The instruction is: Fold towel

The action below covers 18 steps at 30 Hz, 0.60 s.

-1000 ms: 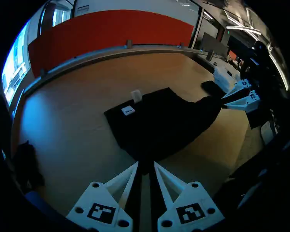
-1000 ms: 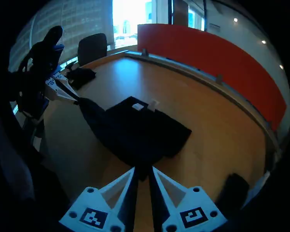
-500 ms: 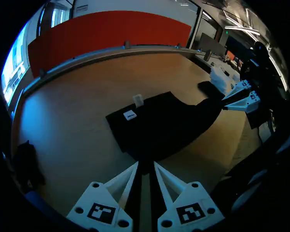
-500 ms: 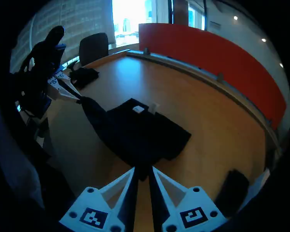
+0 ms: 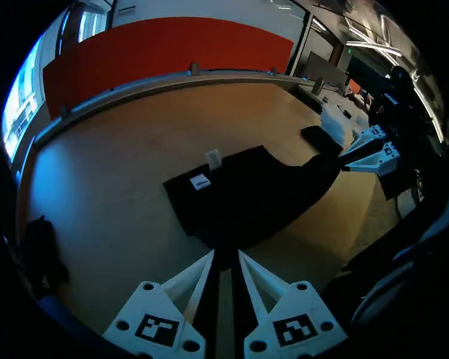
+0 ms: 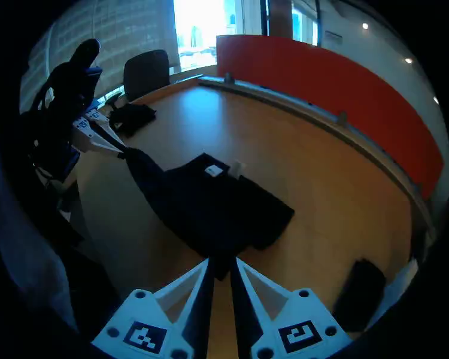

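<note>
The black towel [image 5: 248, 191] lies in the middle of the frame on the wooden table [image 5: 117, 149]. A small white tag [image 5: 199, 182] sits on top of it. At the bottom middle of the left gripper view, the left gripper [image 5: 225, 256] has its fingers almost closed and pinches one towel corner. At the bottom middle of the right gripper view, the right gripper [image 6: 223, 263] pinches another corner the same way.
</note>
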{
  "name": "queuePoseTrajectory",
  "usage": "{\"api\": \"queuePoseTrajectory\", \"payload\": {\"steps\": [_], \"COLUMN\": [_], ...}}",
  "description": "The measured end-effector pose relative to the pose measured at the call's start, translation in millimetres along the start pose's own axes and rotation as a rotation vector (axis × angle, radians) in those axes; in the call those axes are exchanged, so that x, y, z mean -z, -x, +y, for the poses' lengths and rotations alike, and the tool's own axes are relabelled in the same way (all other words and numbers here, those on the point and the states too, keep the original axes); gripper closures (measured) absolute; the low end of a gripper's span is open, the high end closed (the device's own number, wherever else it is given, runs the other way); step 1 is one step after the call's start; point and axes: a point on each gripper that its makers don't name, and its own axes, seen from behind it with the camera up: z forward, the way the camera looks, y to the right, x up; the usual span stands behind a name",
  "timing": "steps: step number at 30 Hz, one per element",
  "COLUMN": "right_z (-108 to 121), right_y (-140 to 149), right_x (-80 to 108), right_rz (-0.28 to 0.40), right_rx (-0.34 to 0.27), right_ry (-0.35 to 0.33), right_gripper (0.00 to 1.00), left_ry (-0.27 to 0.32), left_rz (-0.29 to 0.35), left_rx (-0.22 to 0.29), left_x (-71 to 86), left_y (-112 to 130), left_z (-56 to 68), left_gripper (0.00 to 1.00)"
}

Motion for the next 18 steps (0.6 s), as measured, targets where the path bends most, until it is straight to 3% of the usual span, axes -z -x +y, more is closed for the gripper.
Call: {"api": "queuePoseTrajectory", "payload": {"steps": [11,18], "right_z": [0,11], "right_y": [4,2], "right_x": [-1.0,-8.4], "right_rz": [-0.017,-0.021], "right_rx": [0.0,-0.007], "right_ry": [0.0,0.01], "right_gripper": [0.82,0.82], "left_ry": [0.002,-0.006], "left_rz": [0.0,0.011], "left_rx": [0.017,0.045], "left_x": [-3.4,-14.5], "left_y": [2,-3], "left_z": [-2.3,-9.5], "left_gripper": [0.88,0.88]}}
